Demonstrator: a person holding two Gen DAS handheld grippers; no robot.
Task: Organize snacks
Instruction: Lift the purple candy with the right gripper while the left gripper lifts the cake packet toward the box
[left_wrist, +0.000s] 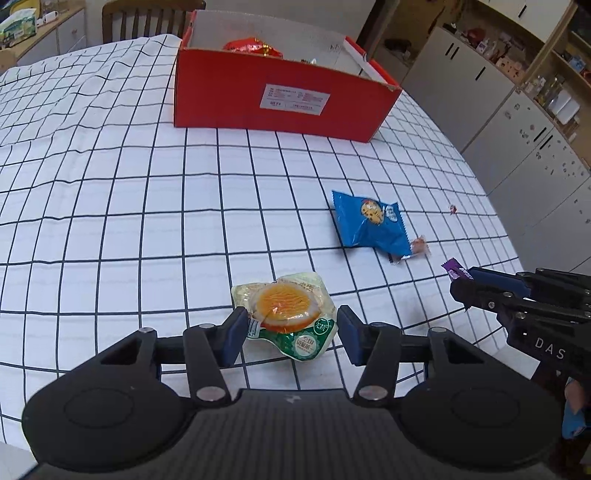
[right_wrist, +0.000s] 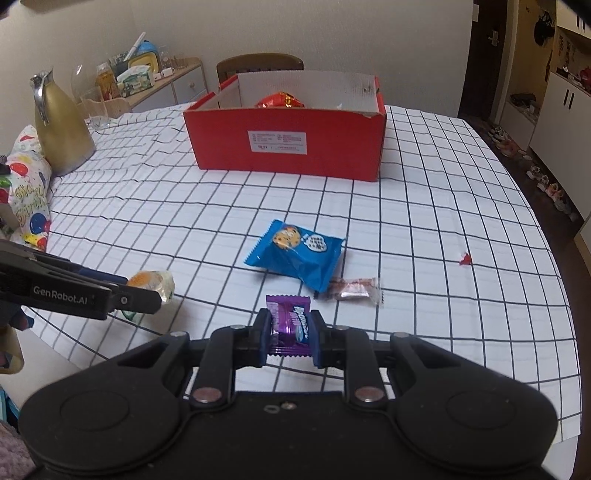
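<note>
A vacuum-packed braised egg half (left_wrist: 284, 306) sits between the pads of my left gripper (left_wrist: 291, 332), which is shut on it just above the checked tablecloth; the right wrist view shows the same pack (right_wrist: 155, 280) at that gripper's tips. My right gripper (right_wrist: 290, 332) is shut on a purple candy packet (right_wrist: 290, 321), held off the table. An open red cardboard box (right_wrist: 288, 140) stands farther back with a red-orange packet (right_wrist: 280, 100) inside. Between the grippers and the box lie a blue cookie packet (right_wrist: 295, 254) and a small clear-wrapped snack (right_wrist: 352, 290).
A gold jug (right_wrist: 61, 129) and a balloon-print bag (right_wrist: 29, 192) stand at the table's left edge. A tiny red scrap (right_wrist: 465, 259) lies to the right. A wooden chair (right_wrist: 258, 64) is behind the box. White cabinets (left_wrist: 517, 122) line the right side.
</note>
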